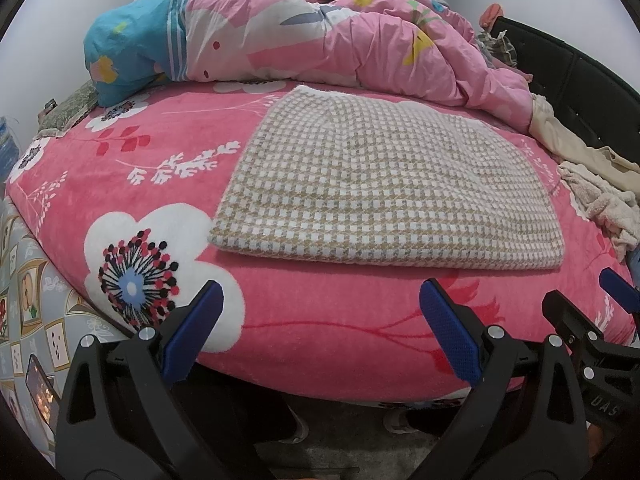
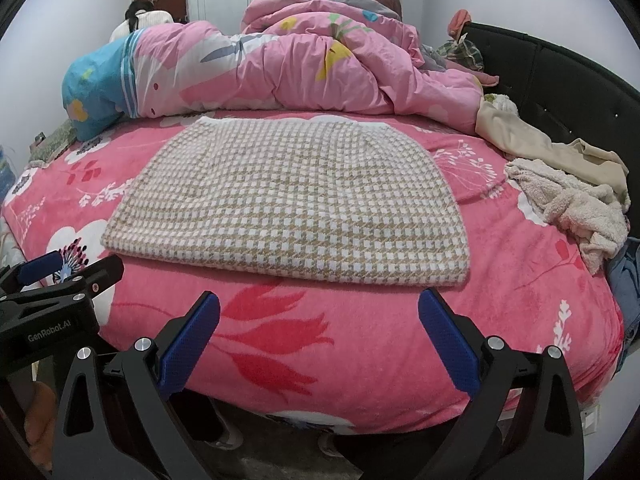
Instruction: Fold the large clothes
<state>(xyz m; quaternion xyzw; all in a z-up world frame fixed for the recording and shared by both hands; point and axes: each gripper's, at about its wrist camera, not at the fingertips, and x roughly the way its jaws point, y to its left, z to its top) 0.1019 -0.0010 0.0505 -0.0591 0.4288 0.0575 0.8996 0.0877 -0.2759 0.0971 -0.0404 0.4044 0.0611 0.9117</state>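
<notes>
A beige-and-white checked knit garment lies folded into a flat rectangle on the pink flowered bed cover; it also shows in the right wrist view. My left gripper is open and empty, held back from the bed's near edge, short of the garment's near fold. My right gripper is open and empty too, level with the left one. Each gripper shows at the edge of the other's view: the right one, the left one.
A bunched pink quilt with a blue end fills the back of the bed. A pile of cream and beige clothes lies at the right, next to a black headboard. A phone lies low on the left.
</notes>
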